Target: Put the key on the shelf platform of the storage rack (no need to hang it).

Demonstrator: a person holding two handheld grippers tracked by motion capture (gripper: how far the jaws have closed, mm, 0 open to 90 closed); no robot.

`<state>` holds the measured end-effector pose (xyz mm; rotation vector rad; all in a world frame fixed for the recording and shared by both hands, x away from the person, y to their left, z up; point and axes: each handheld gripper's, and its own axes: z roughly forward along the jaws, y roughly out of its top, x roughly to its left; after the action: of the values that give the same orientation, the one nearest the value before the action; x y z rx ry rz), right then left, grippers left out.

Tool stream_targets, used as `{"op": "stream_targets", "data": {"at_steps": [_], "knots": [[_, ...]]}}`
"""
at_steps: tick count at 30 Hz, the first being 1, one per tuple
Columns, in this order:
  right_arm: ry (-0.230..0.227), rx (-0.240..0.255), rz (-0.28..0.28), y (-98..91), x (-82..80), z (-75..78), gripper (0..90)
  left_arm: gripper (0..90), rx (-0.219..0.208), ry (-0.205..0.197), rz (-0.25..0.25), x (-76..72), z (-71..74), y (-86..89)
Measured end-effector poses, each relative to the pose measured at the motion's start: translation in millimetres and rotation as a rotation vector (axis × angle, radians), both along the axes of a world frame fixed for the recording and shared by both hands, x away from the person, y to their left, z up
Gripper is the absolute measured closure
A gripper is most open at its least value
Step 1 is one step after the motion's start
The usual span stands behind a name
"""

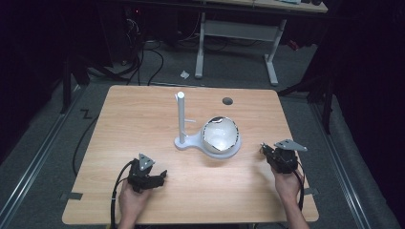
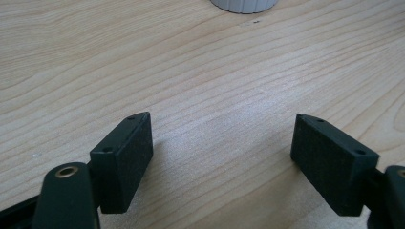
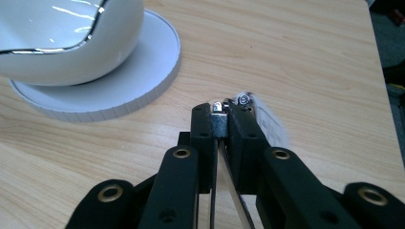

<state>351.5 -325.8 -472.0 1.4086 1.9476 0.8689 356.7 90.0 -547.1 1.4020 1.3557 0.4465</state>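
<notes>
A white stand has an upright pole (image 1: 181, 114) and a round ribbed base (image 1: 235, 149) (image 3: 143, 81). A glossy white bowl-shaped shell (image 1: 219, 135) (image 3: 62, 33) with a dark rim rests tilted on that base. My right gripper (image 1: 264, 149) (image 3: 220, 112) is to the right of the base, lifted a little off the table. It is shut on a small metal piece (image 3: 219, 119), and thin metal strips run back from that piece between the jaws. A blurred white bit (image 3: 270, 125) shows just past the right jaw. My left gripper (image 1: 160, 177) (image 2: 222, 138) sits low at the front left, open, with bare wood between its pads.
The wooden table (image 1: 143, 109) has a dark cable hole (image 1: 228, 100) near its back edge and tape marks at both front corners. Behind it stand another desk's white legs (image 1: 272, 62), with cables on the floor (image 1: 143, 57).
</notes>
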Motion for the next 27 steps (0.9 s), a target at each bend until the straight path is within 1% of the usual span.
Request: {"op": "stream_targets", "data": {"at_steps": [14,15,17,18,21,23,27], "knots": [[-0.065,-0.018,0.078,11.5,-14.3,24.5,81.9,22.8,0.001,0.000,0.000,0.0,0.0,0.0],[-0.072,-0.010,0.090,13.7,-17.0,29.2,81.9,22.7,0.000,0.000,0.000,0.0,0.0,0.0],[-0.074,-0.006,0.096,14.6,-17.8,30.9,82.0,22.7,0.000,0.000,0.000,0.0,0.0,0.0],[-0.085,0.004,0.115,17.0,-19.9,35.9,81.9,22.8,-0.001,0.000,0.001,0.0,0.0,-0.1],[-0.101,0.018,0.143,20.5,-22.0,42.5,81.9,22.7,0.000,0.000,0.001,0.0,0.0,-0.1],[-0.101,0.017,0.160,24.0,-22.8,46.7,82.0,22.7,0.000,0.000,0.001,0.0,0.0,-0.1],[-0.098,0.028,0.188,29.8,-22.6,53.5,81.9,22.7,0.000,0.000,0.000,0.0,0.0,0.0]]}}
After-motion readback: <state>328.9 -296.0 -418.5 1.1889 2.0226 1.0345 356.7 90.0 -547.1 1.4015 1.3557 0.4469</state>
